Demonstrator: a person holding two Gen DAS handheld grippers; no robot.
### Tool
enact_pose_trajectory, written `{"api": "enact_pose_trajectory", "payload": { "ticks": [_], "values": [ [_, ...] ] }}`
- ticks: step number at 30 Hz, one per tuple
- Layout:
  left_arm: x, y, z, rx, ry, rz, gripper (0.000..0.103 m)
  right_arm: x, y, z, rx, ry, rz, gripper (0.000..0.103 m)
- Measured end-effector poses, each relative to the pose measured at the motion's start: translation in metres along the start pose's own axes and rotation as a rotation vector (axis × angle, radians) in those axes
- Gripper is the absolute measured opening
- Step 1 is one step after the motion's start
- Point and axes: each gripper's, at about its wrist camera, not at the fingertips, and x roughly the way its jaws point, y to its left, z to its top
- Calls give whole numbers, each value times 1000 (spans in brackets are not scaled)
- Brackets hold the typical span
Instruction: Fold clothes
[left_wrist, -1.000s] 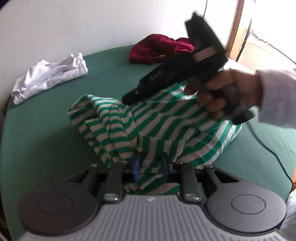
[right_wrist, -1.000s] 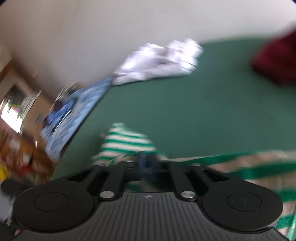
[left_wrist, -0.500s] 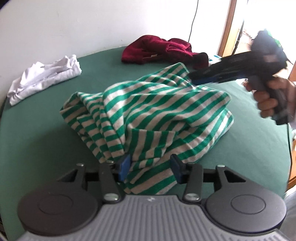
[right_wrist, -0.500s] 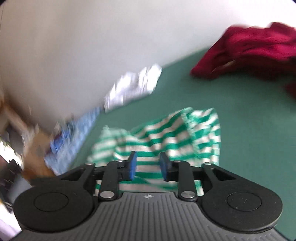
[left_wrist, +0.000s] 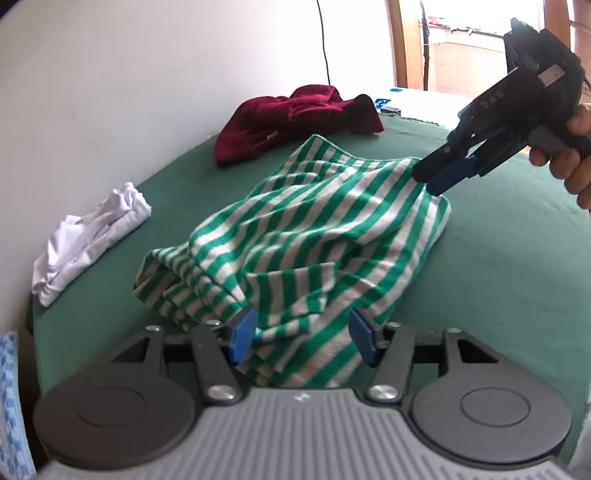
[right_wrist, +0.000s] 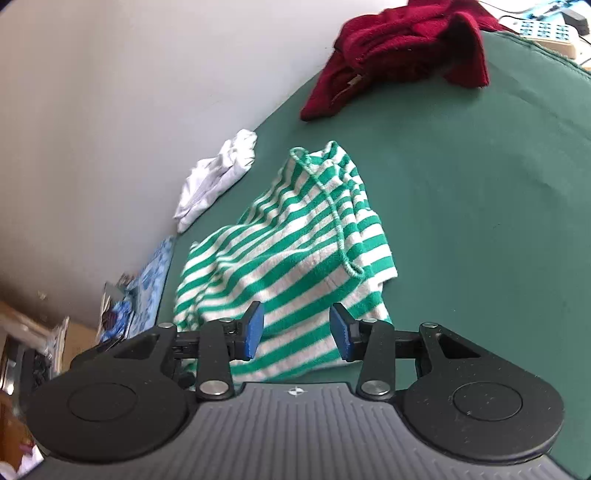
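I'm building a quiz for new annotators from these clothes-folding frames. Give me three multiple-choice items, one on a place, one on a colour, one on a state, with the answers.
1. Where is the white garment?
A. on the striped one
B. beside the wall, apart from the striped one
C. under the red one

2. Which colours are the stripes of the striped garment?
A. blue and yellow
B. red and black
C. green and white

3. How does the left hand-held gripper stand?
A. jaws apart, striped cloth between them
B. clamped on the red garment
C. shut, nothing near

Answers:
1 B: it lies alone on the green cover along the wall.
2 C: green and white bands show in both views.
3 A: the blue pads stand apart, opening, with cloth between.
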Motion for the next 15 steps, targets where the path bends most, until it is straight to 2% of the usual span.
{"api": "enact_pose_trajectory", "payload": {
  "ticks": [2,4,6,8,10,12,14,15],
  "values": [
    [5,10,1,-22,5,-26,58,-1,-3,-1,13,-24,-23,43],
    [11,18,-4,-47,17,-39,55,0,-3,1,36,-53,-3,43],
    [16,25,-10,-77,22,-53,59,3,-1,3,34,-93,21,45],
    [19,28,-12,-103,20,-51,63,9,-3,5,44,-109,8,45],
    [21,27,-12,-113,25,-42,63,16,-4,7,43,-98,2,40],
    [19,26,-10,-121,27,-42,48,19,-2,10,7,-89,-26,14],
    [14,26,-7,-116,28,-33,34,18,-2,13,-12,-78,-21,7],
    [12,27,-5,-113,28,-28,19,17,-2,14,-20,-73,-13,6]
  ]
}}
